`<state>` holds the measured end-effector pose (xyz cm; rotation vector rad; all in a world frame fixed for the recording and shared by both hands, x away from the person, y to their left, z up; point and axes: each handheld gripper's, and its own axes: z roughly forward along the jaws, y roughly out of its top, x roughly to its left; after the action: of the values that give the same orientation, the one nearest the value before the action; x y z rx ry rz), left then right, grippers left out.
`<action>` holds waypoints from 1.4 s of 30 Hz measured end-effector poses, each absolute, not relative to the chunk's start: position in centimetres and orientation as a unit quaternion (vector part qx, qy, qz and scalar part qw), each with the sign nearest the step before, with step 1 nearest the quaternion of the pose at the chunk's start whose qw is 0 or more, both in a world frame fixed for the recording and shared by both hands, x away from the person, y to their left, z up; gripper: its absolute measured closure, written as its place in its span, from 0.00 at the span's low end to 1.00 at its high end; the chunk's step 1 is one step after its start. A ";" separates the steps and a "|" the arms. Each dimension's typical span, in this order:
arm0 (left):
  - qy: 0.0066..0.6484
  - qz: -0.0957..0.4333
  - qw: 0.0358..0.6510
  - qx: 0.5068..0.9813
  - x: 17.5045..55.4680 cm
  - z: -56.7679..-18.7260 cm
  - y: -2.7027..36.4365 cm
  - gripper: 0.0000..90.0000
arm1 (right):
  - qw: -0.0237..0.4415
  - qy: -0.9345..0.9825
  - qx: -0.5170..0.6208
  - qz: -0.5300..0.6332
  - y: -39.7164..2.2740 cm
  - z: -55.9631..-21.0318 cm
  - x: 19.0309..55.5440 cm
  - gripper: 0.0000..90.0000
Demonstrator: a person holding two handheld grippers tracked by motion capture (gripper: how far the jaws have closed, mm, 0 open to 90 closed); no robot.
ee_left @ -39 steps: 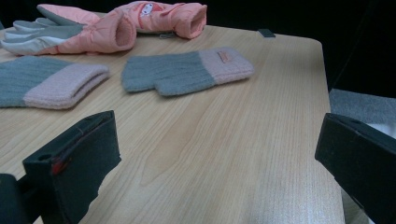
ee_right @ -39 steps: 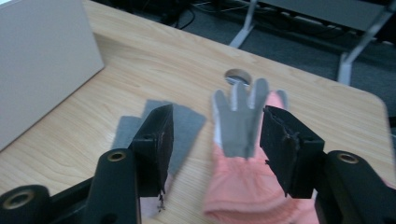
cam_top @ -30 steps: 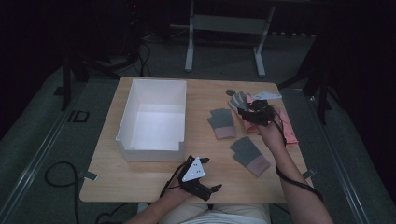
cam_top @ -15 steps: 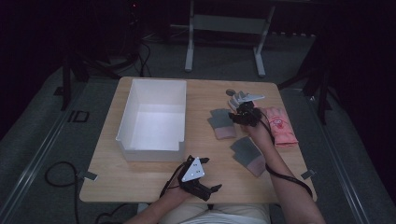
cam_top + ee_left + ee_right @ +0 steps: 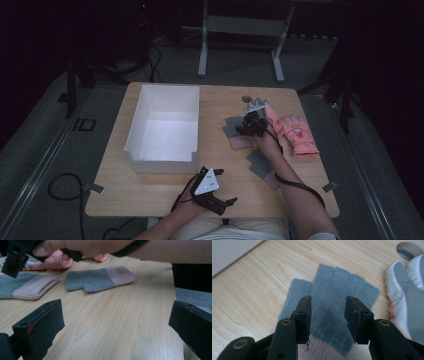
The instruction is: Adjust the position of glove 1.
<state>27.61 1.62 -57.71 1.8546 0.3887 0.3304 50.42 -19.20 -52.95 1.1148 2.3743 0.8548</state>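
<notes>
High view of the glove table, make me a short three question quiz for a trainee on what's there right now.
1. True or false: the right claw hangs over the grey knitted fingerless glove with a pink cuff, its jaws apart with nothing pinched.
2. Which thing lies at the wooden table's right side?
A. pink knitted glove
B. white plastic bin
C. left claw
3. Fill in: a second grey fingerless glove with a pink cuff lies ____ the person's right forearm.

Key: 1 true; 2 A; 3 beside, partly under.
</notes>
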 end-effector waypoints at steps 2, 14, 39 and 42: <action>0.167 0.140 0.572 0.791 27.6 -57.7 1.6 0.00 | 0.195 0.844 0.401 0.297 -19.2 -53.4 50.7 0.66; 0.167 0.146 0.574 0.788 27.5 -57.7 1.6 0.00 | 0.190 0.852 0.406 0.270 -18.2 -54.7 51.7 0.90; 0.164 0.200 0.577 0.775 26.6 -57.8 1.6 0.00 | 0.201 0.763 0.494 0.365 -16.6 -49.7 40.6 0.95; 0.164 0.198 0.576 0.776 26.6 -57.8 1.6 0.00 | 0.196 0.770 0.494 0.354 -16.6 -50.5 39.4 0.95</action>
<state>26.59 1.58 -57.82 1.8165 0.3833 0.4647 39.40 -16.57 -50.46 1.3828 2.1573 0.9926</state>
